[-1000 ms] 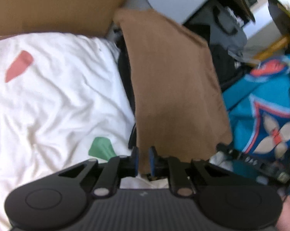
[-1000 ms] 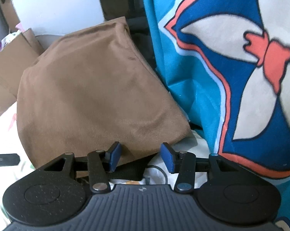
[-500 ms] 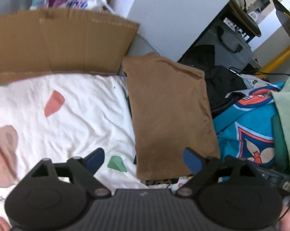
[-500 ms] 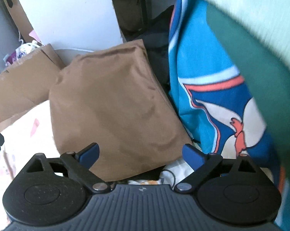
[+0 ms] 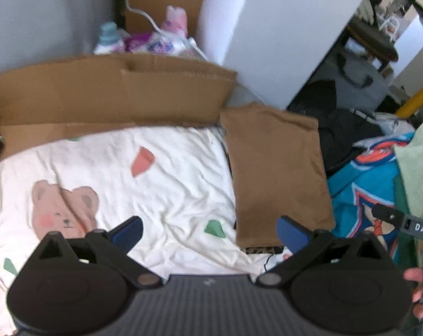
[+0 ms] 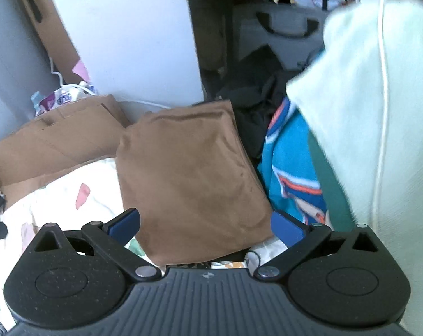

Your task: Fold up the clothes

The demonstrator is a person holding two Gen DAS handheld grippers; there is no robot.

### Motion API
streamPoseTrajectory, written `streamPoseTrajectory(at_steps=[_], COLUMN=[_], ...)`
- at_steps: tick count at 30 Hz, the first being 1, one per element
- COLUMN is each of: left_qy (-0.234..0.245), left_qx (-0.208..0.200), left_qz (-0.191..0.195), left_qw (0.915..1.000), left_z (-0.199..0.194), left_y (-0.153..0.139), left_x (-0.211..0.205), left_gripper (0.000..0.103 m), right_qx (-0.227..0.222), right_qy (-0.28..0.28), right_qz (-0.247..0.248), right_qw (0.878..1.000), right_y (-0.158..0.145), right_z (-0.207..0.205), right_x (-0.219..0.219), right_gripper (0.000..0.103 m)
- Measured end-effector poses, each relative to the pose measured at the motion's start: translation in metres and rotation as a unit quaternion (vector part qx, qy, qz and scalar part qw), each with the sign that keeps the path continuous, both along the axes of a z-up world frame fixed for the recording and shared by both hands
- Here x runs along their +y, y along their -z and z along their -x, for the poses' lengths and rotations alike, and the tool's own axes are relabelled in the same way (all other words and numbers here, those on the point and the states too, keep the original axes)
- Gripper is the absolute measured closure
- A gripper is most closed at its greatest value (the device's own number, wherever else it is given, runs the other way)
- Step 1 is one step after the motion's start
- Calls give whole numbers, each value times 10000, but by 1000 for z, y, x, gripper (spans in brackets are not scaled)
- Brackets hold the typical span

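Both grippers, left [image 5: 208,231] and right [image 6: 205,222], spread wide, empty; folded brown cloth [image 6: 191,176] just ahead: soft, light, limp; pinch near-edge corners

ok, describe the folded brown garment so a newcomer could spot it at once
Start at the white bedsheet printed with a pink bear, backed by a flattened brown cardboard sheet. Along its right edge lies the folded brown garment, a plain tan rectangle. Everything further right, such as the teal, blue and orange printed cloth, is crumpled or patterned; it alone is flat, plain and neatly folded.

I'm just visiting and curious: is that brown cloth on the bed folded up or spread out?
Folded. The brown cloth lies as a neat rectangle with straight edges beside the white bedsheet, and neither open gripper touches it.
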State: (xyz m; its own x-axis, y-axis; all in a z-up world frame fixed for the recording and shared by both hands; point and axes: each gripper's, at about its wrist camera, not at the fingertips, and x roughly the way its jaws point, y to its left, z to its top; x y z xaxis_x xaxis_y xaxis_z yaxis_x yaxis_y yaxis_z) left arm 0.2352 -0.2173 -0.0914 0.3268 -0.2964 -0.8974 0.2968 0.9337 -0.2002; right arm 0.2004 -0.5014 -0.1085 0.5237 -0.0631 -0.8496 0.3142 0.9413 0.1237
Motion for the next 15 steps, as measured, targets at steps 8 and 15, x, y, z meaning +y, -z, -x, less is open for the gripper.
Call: streamPoseTrajectory(at_steps=[8, 15], left_qy=[-211, -349], left_qx=[-174, -346], left_qz=[-165, -354], left_qw=[9995, 9982], left_z=[15, 34], left_y=[-59, -99], left_x=[58, 107], left_gripper=[0, 0], right_qx=[-169, -237], right_qy=[163, 149], right_qz=[-310, -435], right_qw=[9992, 9987], right_y=[-72, -112], right_z=[12, 25], right_x=[27, 51], right_gripper=[1, 1])
